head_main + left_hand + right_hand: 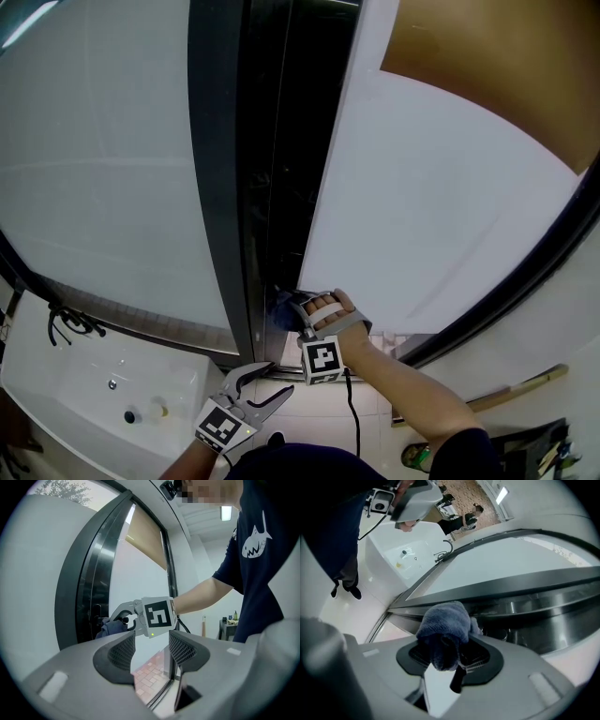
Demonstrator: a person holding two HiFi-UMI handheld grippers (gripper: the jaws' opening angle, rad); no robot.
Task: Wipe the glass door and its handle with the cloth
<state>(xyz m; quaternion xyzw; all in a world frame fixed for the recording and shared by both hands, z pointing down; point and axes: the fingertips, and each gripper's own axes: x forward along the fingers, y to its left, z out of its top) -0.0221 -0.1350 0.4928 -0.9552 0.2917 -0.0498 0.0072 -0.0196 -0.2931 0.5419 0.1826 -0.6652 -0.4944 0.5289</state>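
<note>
The glass door (431, 216) has a frosted pane and a dark metal frame (220, 187). My right gripper (289, 311) is shut on a bunched blue cloth (281, 315) and holds it against the door's edge, low down at the dark gap. In the right gripper view the cloth (445, 623) fills the space between the jaws of that gripper (447, 654). The dark door handle (96, 614) shows just beyond the cloth (110, 627) in the left gripper view. My left gripper (272, 380) hangs below and to the left, open and holding nothing (151, 649).
A white basin (84, 394) with a black tap (70, 323) lies at the lower left. A wooden stick (520, 386) leans at the lower right near a dark table (539, 448). A black cable (351, 412) trails from my right gripper.
</note>
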